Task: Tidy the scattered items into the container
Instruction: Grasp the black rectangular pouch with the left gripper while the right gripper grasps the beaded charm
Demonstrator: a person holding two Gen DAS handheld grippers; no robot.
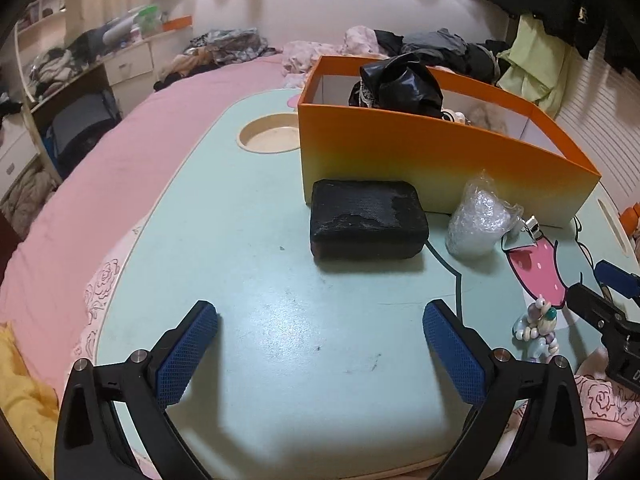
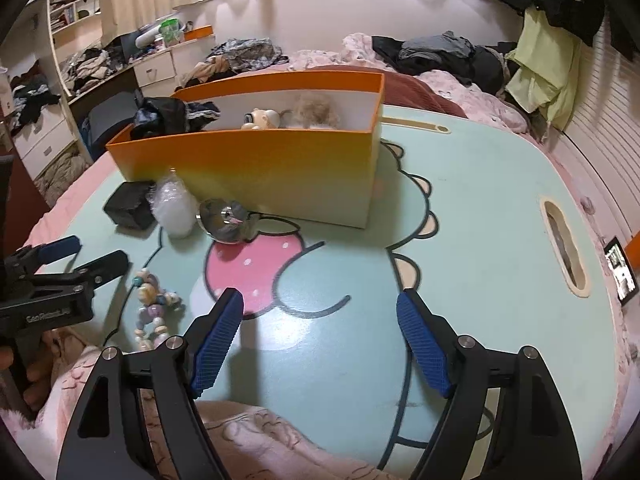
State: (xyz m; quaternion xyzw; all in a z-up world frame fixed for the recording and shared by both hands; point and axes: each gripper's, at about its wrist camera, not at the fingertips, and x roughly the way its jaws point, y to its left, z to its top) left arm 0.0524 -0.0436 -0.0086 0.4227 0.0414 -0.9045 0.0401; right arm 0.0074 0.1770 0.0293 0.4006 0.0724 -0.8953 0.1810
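From the left wrist view, the left gripper (image 1: 320, 344) is hovering low over the pale green tabletop (image 1: 248, 248) with its fingers spread wide and nothing between them. Straight ahead of it, the black block (image 1: 368, 220) is lying flat just in front of the orange container (image 1: 432, 160), and ahead to the right the clear plastic bag (image 1: 478, 222) is sitting beside that block, close to the container's front wall. Just right of the bag a shiny metal item (image 1: 530, 226) is showing only in part, and near the gripper's right finger the bead trinket (image 1: 538, 326) is lying by the tabletop's near edge. A crumpled black bag (image 1: 400, 84) is already poking up out of the container. From the right wrist view, the right gripper (image 2: 320, 336) is likewise standing released and empty, well back from everything. Ahead and to its left the container (image 2: 256, 160) is already holding the black bag (image 2: 164, 116), a small pale figure (image 2: 262, 119) and something fluffy (image 2: 314, 114). Outside it, the black block (image 2: 130, 204), the plastic bag (image 2: 174, 208) and the metal item (image 2: 226, 220) are sitting in a row near its front wall, and the bead trinket (image 2: 154, 308) is lying just left of the gripper. By my judgement the tidying is roughly half done: three things are in, four are waiting, and neither gripper is committing to one yet.
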